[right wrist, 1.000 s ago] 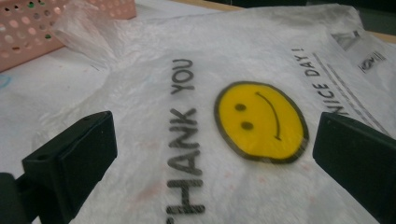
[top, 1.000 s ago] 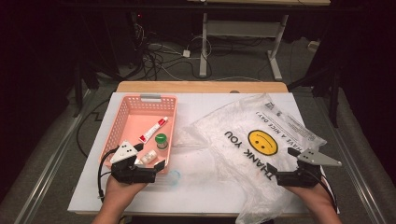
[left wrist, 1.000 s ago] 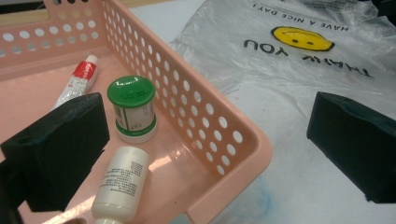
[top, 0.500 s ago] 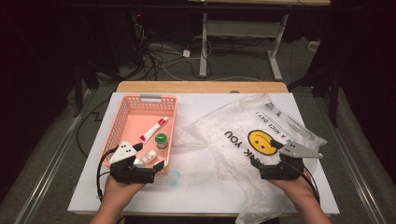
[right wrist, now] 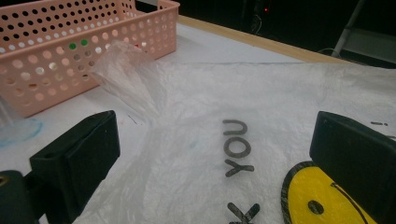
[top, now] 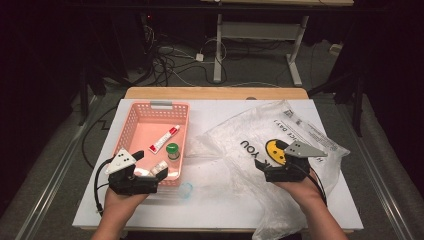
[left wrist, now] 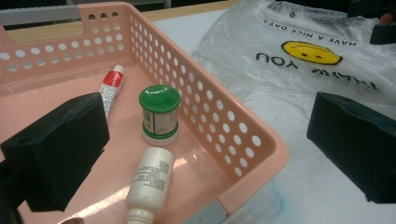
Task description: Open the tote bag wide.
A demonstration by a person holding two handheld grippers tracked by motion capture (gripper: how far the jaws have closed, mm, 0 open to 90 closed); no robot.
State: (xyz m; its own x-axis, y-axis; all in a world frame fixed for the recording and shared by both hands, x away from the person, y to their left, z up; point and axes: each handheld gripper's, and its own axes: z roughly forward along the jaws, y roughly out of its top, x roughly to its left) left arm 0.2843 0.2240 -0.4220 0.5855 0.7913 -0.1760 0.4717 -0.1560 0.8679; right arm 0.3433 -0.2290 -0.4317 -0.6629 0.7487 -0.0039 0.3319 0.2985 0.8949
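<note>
Bright, even light from above falls on the white surface; the surroundings lie dark; the high view is slightly soft.

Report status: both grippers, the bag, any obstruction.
Left gripper open at basket corner. Right gripper open over plastic bag, not gripping. Bag flat; nothing between jaws and bag.

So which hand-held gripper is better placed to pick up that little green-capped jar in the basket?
Left. The left hand-held gripper sits open at the pink basket, facing the green-capped jar. The right hand-held gripper is open over the plastic bag, farther away.
</note>
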